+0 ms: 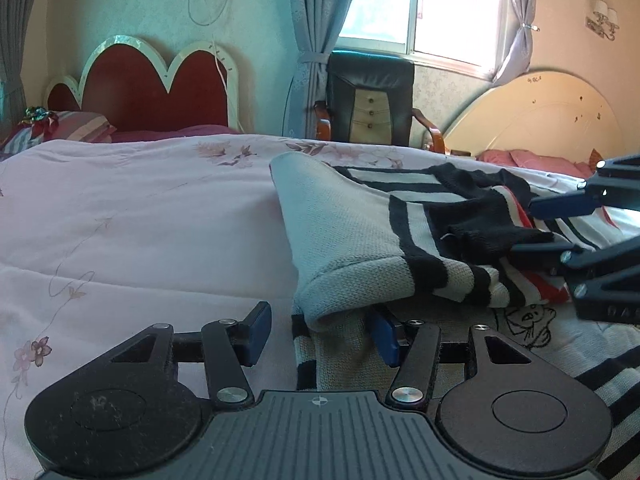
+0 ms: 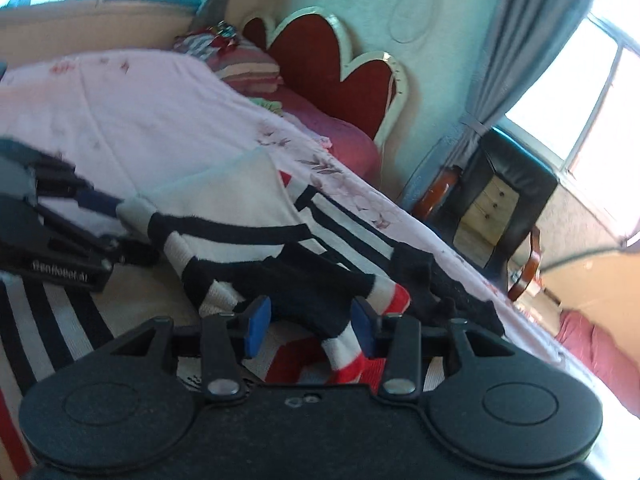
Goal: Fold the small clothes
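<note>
Two views, left wrist first.

Left view, sweater: knit, cream with black bands, lying on the quilt of the bed; near part doubled over into a rounded fold, probably the start of a fold.
Left view, left gripper: low over the quilt, fingers spread wide, nothing pinched; left finger on bare quilt, right finger tucked under the overhanging fold. Likely placed to take the fold's lower layer or edge.
Left view, right gripper: entering from the right, fingers apart above and below the black and red-striped part; no firm pinch visible.
Left view, edges and room: fold's near edge just ahead of the left gripper; wide bare quilt to the left for laying cloth flat; chair and window well beyond the bed.

Right view, sweater: black cuff or hem with red and white stripes draped between the right gripper's fingers.
Right view, right gripper: fingers spread, cloth lying loose in the gap, not clamped; seemingly poised to close on that striped end.
Right view, left gripper: at far left, blurred; one finger beside the cream fold, grip unclear from here.
Right view, edges and room: bed's far edge runs close along the sweater's right side, so less slack there; open quilt toward the headboard.
</note>
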Demonstrator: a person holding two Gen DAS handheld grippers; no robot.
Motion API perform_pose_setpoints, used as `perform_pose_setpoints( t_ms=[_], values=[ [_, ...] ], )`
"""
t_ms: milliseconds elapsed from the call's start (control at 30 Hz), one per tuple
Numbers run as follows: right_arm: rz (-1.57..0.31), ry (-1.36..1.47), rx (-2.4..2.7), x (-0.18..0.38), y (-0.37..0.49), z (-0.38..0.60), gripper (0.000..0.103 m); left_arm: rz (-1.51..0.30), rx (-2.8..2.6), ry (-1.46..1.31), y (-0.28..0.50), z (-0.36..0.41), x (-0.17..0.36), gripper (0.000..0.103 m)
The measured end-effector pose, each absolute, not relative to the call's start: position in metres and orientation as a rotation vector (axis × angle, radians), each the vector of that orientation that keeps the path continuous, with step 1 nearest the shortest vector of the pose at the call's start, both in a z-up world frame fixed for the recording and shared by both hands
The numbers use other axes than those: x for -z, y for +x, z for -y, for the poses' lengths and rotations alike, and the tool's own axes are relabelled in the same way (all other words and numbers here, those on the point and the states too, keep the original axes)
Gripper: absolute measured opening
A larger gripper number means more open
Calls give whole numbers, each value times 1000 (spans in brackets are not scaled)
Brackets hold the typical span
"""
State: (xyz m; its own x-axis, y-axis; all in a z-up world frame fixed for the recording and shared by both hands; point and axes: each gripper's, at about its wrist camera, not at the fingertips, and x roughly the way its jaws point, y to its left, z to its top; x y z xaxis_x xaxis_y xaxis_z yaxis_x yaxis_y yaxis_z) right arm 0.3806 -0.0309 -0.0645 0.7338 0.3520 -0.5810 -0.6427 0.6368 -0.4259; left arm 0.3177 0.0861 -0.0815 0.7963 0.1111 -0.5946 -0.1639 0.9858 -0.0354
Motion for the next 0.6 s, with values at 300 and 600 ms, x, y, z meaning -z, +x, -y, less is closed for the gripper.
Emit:
perform_pose_setpoints(
  t_ms=[300,600],
  values=[
    [-525,-588,-508,73,401,42,9,-629,-143,-181,324,-96,89,39],
    [-623,-6,-352,55,412,142,7,-629,-148,-229,326,-97,98,38]
  ],
)
